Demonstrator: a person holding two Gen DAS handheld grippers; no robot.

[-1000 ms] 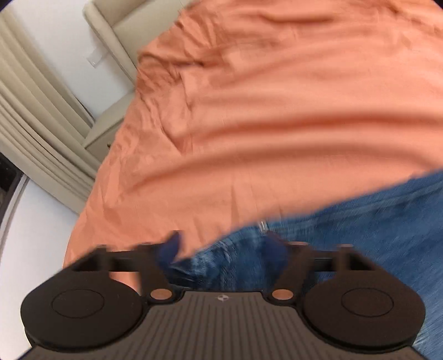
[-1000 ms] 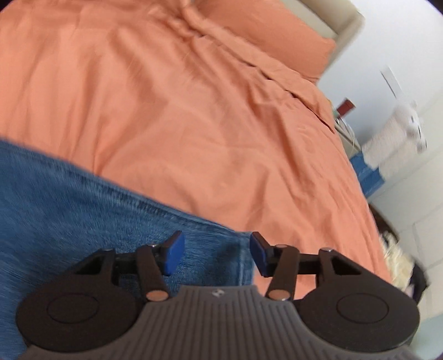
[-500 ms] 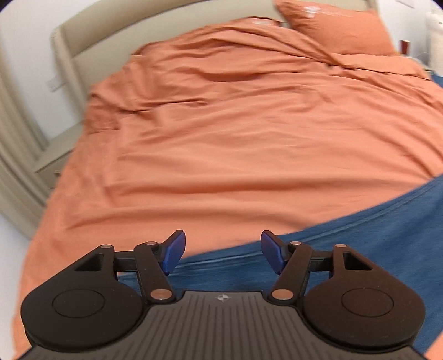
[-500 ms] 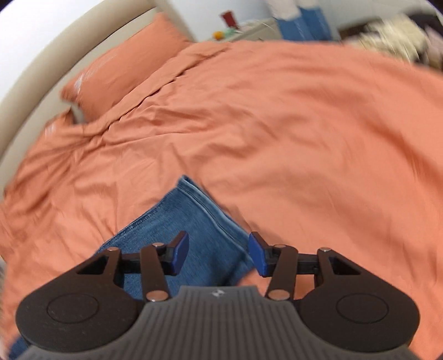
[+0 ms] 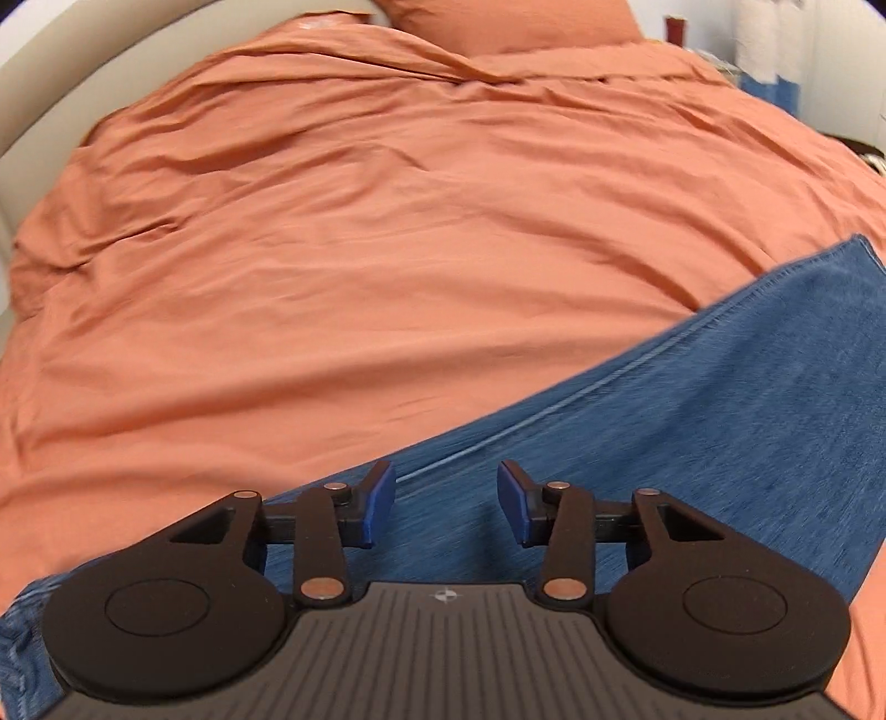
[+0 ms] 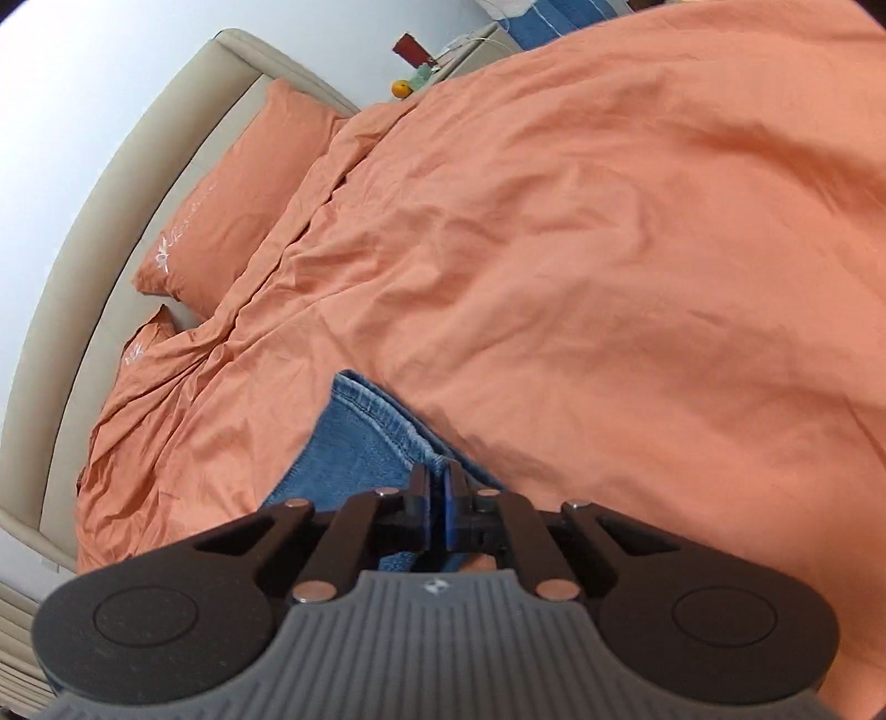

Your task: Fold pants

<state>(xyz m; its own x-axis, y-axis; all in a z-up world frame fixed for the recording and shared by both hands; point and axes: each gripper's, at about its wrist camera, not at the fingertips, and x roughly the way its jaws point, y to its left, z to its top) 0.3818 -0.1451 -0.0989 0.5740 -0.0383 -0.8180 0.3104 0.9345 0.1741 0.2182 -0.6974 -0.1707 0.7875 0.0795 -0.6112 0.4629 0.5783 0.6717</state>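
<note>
One pair of jeans (image 5: 692, 399) on one bed (image 5: 332, 249), two pillows (image 6: 232, 194), one orange (image 6: 401, 87), two grippers.

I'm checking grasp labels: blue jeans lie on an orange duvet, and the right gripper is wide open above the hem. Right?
Not quite. In the right wrist view the right gripper is shut, its jaws together at the hem of the blue jeans. The jeans do lie on the orange duvet.

A home bedroom: wide bed under an orange duvet (image 6: 609, 249), matching pillow (image 6: 238, 199), beige padded headboard (image 6: 127, 183) (bedside table (image 6: 476, 47) behind).
</note>
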